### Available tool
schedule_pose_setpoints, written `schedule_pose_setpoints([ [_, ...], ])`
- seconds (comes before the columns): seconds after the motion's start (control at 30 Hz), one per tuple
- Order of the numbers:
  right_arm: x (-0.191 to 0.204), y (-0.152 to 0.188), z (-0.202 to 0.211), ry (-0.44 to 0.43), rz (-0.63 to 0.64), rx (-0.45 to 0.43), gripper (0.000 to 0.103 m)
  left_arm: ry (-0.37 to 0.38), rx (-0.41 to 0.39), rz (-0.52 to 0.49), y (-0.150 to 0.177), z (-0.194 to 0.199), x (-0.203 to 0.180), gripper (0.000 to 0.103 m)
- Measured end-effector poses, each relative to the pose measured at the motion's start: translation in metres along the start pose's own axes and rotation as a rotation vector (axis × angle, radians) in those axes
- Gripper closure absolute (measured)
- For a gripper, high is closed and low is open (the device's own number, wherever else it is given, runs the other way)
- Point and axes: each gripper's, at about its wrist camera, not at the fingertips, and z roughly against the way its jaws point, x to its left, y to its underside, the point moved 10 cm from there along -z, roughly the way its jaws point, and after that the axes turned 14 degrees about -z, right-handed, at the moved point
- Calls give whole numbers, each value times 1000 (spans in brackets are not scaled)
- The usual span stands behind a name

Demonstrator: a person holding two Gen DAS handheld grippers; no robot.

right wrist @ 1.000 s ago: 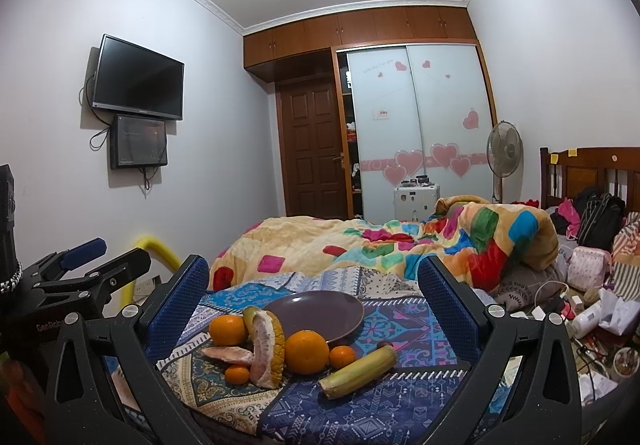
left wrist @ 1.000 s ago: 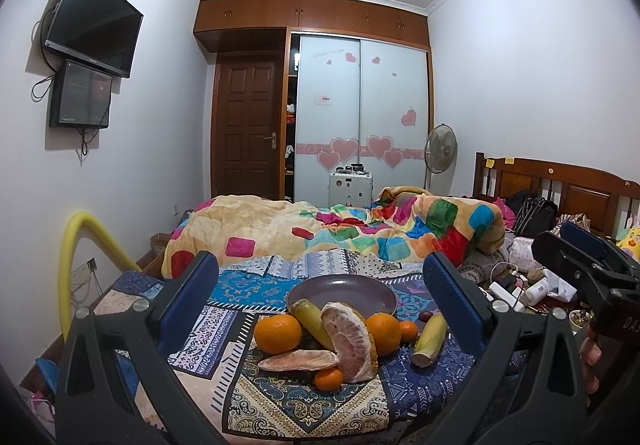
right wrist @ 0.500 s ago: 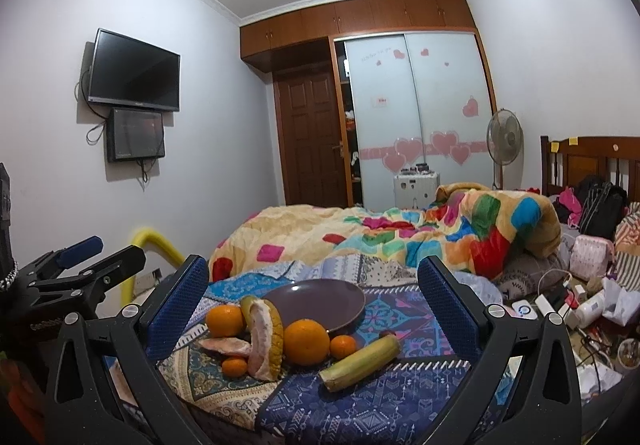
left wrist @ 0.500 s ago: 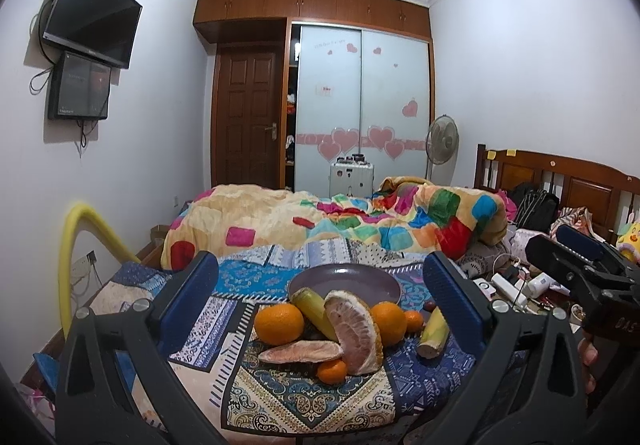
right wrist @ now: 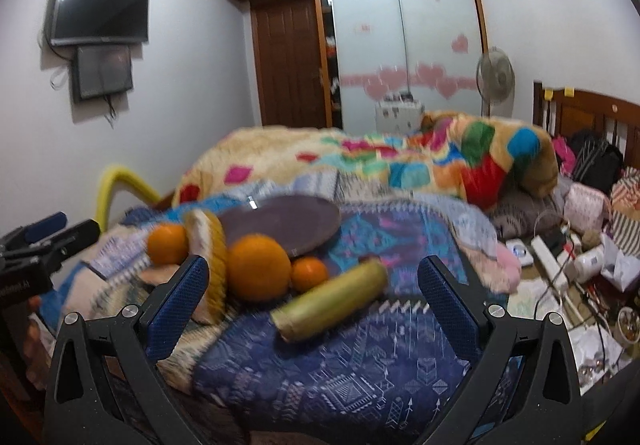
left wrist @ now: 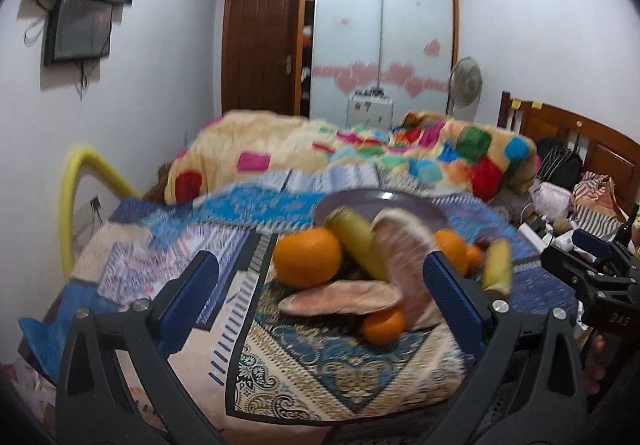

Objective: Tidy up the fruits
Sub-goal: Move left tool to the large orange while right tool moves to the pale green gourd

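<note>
Your left gripper point(left wrist: 320, 285) is spread wide and empty, low before the fruit pile; your right gripper point(right wrist: 312, 285) is just as wide, with nothing between its fingers. The nearest piece to the right one is the banana point(right wrist: 330, 301), lying alone on the blue cloth point(right wrist: 360, 373). It looks soft and bruisable, so take it mid-length and squeeze lightly. The oranges point(right wrist: 258, 269) seem firm but apt to roll. Behind them sits the empty plate point(right wrist: 288, 223). The bedding underneath will give; clutter lies off to the right.
</note>
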Motion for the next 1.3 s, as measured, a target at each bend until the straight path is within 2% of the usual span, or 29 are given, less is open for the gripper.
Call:
schedule_pose_setpoints([
  [0.17, -9, 19, -32, 32, 13, 84, 0, 39, 94, 31, 20, -37, 14, 0],
  [0.43, -8, 30, -60, 63, 27, 136, 0, 107, 222, 18, 31, -89, 25, 13],
  [0.53, -7, 31, -66, 59, 17, 149, 1, 74, 214, -1, 27, -97, 29, 15],
  [0.6, -7, 32, -70, 57, 14, 161, 5, 87, 205, -6, 24, -101, 27, 15],
  [0.67, -7, 34, -72, 56, 17, 175, 16, 93, 209, -11, 23, -105, 24, 15],
  [0.93, -23, 43, -58, 69, 19, 213, 29, 120, 224, 2, 24, -116, 19, 17],
  [1.07, -45, 44, -48, 99, -5, 231, 37, 146, 229, 12, 26, -118, 17, 23],
  [1.17, -56, 41, -42, 110, -20, 237, 40, 154, 239, -1, 26, -121, 13, 27],
  [1.3, -53, 32, -45, 78, -17, 246, 41, 159, 264, -15, 28, -125, 11, 29],
])
